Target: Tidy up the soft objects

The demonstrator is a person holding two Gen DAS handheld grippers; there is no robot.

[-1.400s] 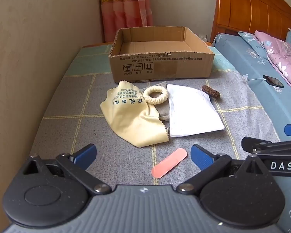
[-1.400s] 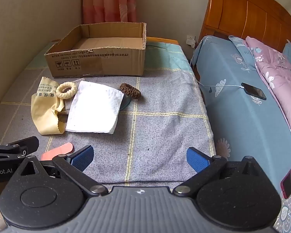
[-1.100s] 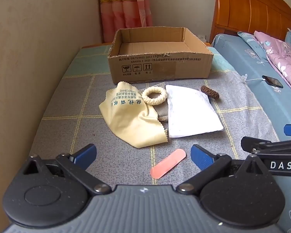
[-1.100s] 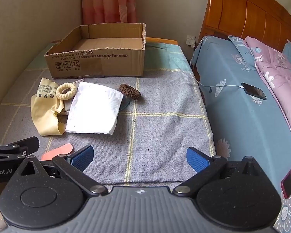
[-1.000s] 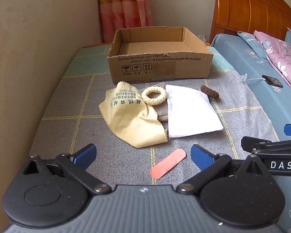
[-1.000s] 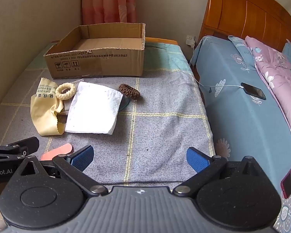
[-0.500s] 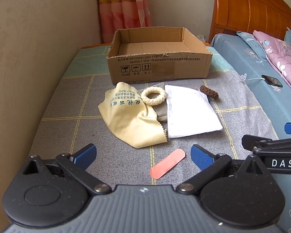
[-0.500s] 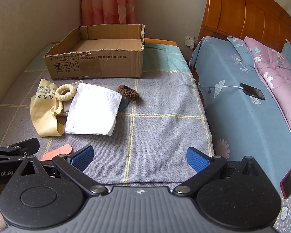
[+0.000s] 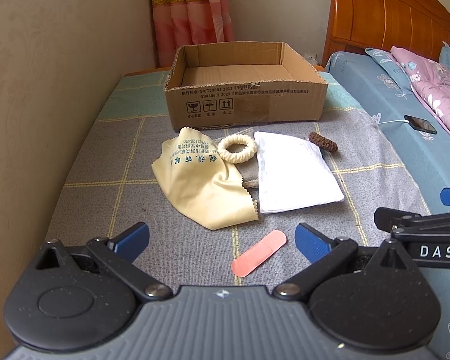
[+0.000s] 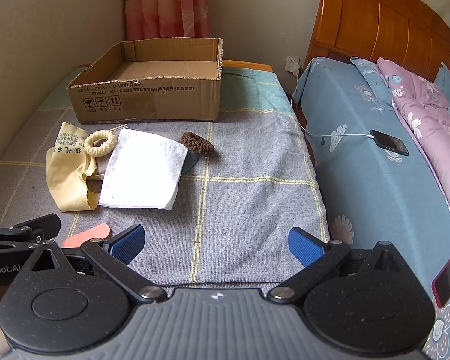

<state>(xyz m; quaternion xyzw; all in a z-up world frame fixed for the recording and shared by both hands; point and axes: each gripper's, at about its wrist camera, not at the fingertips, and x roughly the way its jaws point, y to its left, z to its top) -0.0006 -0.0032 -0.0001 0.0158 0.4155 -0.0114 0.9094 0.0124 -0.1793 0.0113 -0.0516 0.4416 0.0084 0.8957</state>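
On the grey checked cloth lie a yellow wiping cloth (image 9: 201, 186) (image 10: 67, 177), a cream scrunchie (image 9: 237, 149) (image 10: 100, 142), a folded white towel (image 9: 291, 174) (image 10: 144, 171), a brown scrunchie (image 9: 323, 141) (image 10: 198, 144) and a pink plaster strip (image 9: 258, 253) (image 10: 87, 235). Behind them stands an empty cardboard box (image 9: 243, 102) (image 10: 147, 99). My left gripper (image 9: 222, 238) is open and hovers just short of the plaster. My right gripper (image 10: 216, 244) is open too, over bare cloth to the right of the pile.
A wall runs along the left side. To the right is a bed with a blue sheet (image 10: 375, 180), a charging phone (image 10: 390, 145), a pink quilt (image 10: 429, 126) and a red phone (image 10: 445, 280). A grey fabric piece (image 9: 247, 174) lies under the towel.
Both views have drifted slightly, with the objects sitting a little further off and lower-left; nothing on the cloth has been touched and both grippers stay open.
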